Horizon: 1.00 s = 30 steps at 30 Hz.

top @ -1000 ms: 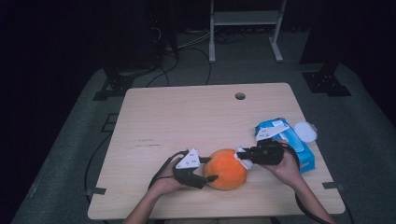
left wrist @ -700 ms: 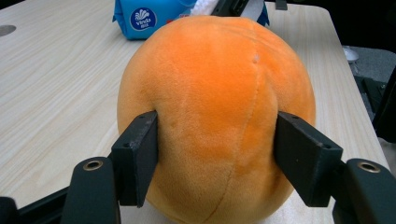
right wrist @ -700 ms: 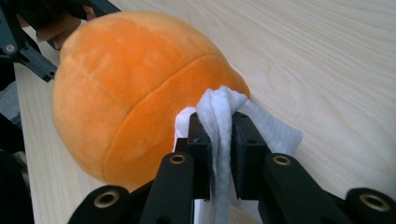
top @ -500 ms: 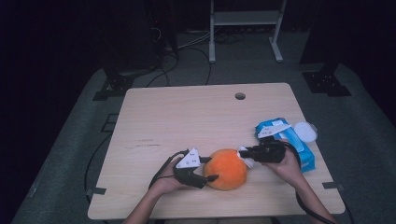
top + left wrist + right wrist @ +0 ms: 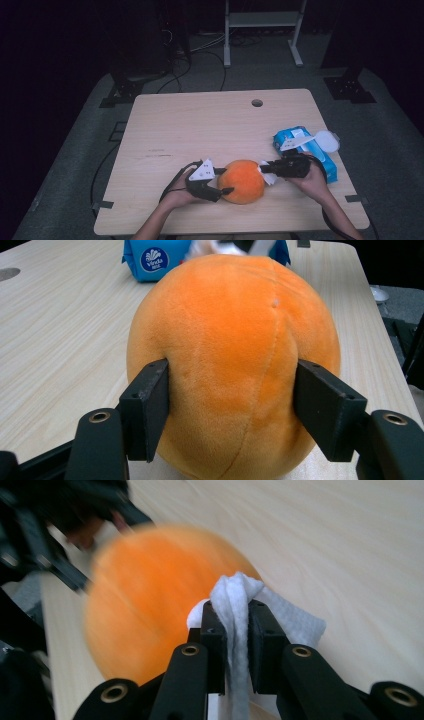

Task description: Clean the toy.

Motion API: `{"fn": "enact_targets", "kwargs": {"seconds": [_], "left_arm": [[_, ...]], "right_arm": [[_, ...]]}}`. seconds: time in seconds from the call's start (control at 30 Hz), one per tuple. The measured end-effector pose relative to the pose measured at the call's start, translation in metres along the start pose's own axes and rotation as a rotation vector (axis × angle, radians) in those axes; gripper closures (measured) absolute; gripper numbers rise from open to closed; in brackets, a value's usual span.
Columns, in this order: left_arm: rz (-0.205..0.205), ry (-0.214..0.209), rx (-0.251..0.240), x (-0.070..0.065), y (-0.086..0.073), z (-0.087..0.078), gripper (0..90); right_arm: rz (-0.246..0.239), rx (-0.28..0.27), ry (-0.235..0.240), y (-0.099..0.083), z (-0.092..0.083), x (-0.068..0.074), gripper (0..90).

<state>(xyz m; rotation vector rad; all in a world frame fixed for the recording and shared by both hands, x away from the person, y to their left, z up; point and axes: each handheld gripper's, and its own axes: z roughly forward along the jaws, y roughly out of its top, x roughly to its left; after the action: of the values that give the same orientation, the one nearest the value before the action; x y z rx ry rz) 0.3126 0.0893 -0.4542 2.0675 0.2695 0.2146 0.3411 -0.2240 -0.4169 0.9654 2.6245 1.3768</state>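
An orange plush ball [image 5: 242,181] sits on the wooden table [image 5: 200,130] near its front edge, a little right of the middle. The left gripper [image 5: 226,181] holds the ball from the left side, with its two black jaws pressing into the soft fabric on both sides. The right gripper [image 5: 264,168] has its jaws pressed together on a white wet wipe [image 5: 239,611], and the wipe touches the right side of the ball. A blue pack of wipes [image 5: 305,150] lies near the table's right edge, just behind the right hand [image 5: 312,181].
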Motion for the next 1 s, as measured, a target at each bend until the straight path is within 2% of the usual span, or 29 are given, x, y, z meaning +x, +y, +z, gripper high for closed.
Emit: {"fn": "enact_targets", "kwargs": {"seconds": [0.1, 0.2, 0.3, 0.43, 0.47, 0.53, 0.63, 0.8, 0.9, 1.0], "left_arm": [[-0.005, 0.0, -0.002, 0.0, -0.001, -0.001, 33.7], [-0.01, -0.006, -0.008, 0.001, -0.003, -0.002, 33.6], [-0.016, -0.009, -0.012, 0.001, -0.004, -0.002, 33.6], [-0.012, -0.007, -0.013, 0.001, -0.002, 0.0, 33.6], [-0.012, -0.005, -0.011, 0.001, -0.002, 0.0, 33.6], [-0.006, -0.002, -0.008, 0.0, -0.001, 0.0, 33.6], [-0.009, 0.001, -0.011, 0.0, -0.002, 0.001, 33.7], [-0.005, 0.004, -0.008, -0.001, -0.002, 0.0, 33.7], [-0.007, 0.003, -0.009, 0.0, -0.002, -0.001, 33.7], [-0.036, -0.012, -0.02, 0.002, -0.002, -0.002, 31.1]], "right_arm": [[-0.048, -0.023, 0.031, 0.017, 0.005, 0.013, 78.6], [-0.089, 0.002, 0.022, 0.022, 0.012, 0.023, 78.6], [-0.064, -0.004, 0.027, 0.012, 0.008, 0.019, 78.6], [0.016, -0.002, 0.035, -0.016, 0.002, 0.007, 78.6], [0.026, 0.005, 0.03, -0.021, 0.0, 0.005, 78.6], [0.013, 0.029, 0.008, -0.024, -0.004, 0.006, 78.6], [-0.021, 0.018, -0.002, -0.014, -0.008, 0.012, 78.6], [-0.087, -0.016, 0.016, 0.022, 0.003, 0.025, 78.6], [-0.104, 0.007, 0.004, 0.035, 0.017, 0.025, 78.6], [-0.095, 0.041, 0.0, 0.032, 0.027, 0.023, 78.6]]}}
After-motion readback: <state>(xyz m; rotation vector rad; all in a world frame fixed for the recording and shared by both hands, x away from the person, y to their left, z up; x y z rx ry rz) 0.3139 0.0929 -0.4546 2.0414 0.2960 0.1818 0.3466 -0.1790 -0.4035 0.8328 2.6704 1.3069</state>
